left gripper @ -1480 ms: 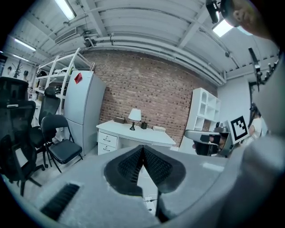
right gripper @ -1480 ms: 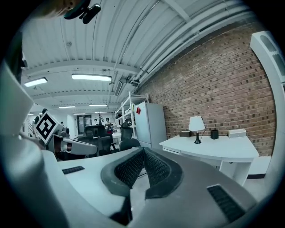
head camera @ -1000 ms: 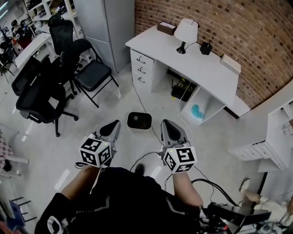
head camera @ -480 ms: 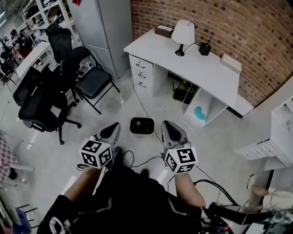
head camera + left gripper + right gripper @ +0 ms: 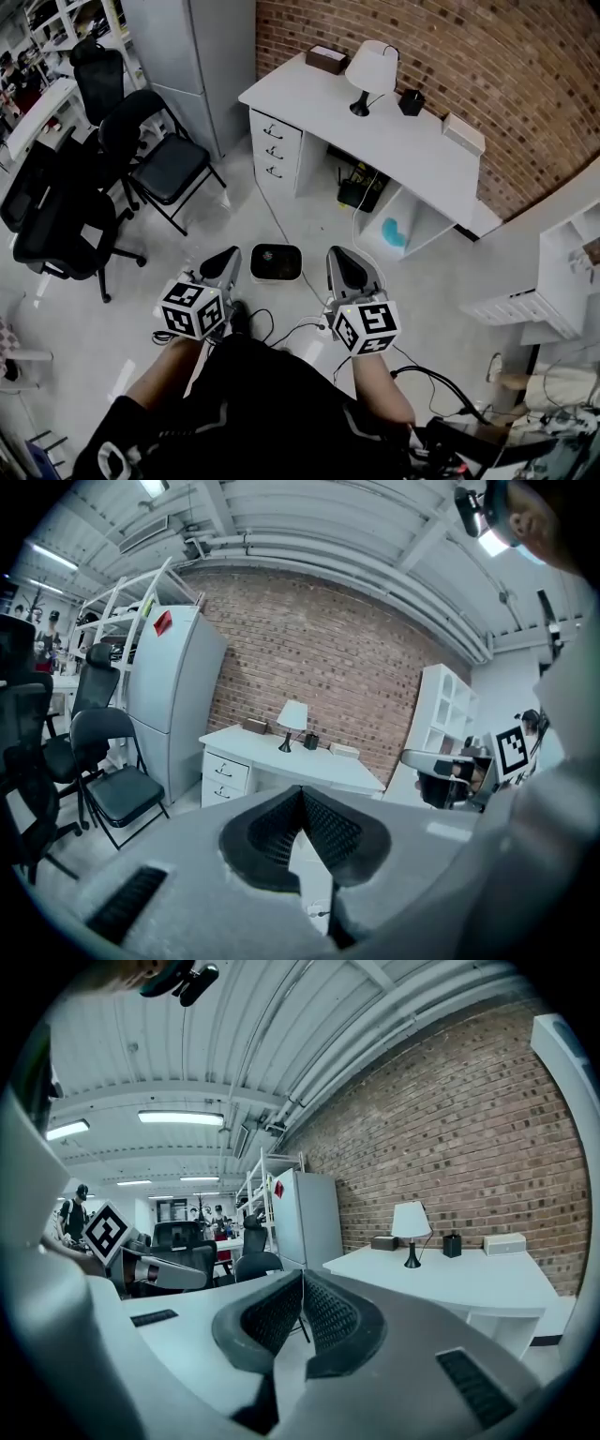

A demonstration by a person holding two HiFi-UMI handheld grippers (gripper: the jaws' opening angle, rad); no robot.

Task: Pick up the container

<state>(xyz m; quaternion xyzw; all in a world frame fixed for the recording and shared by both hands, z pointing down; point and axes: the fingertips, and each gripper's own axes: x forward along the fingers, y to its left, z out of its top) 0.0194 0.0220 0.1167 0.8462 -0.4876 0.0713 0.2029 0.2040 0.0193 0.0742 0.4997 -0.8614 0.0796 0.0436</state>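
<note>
I am at the approach step, with nothing in hand yet. The left hand-held gripper (image 5: pixel 226 259) has its ribbed pads pressed together on nothing, and the right hand-held gripper (image 5: pixel 343 259) is likewise closed and empty; each gripper's own view shows only the room beyond its tips. What I take for the container (image 5: pixel 275 262) is a white, rounded-square box with a dark top. It sits on the floor (image 5: pixel 309 211) ahead of me, between the lines of the two grippers and below them, near the drawer end of the white desk (image 5: pixel 412 141) that carries a lamp (image 5: pixel 367 67). I cannot tell from here whether its top is a lid or an opening. As I judge it, the next move calls for stepping closer and bending down, then spreading the jaws of one gripper before it reaches the box. The jaws would then line up across a wall or rim narrow enough to pinch.
</note>
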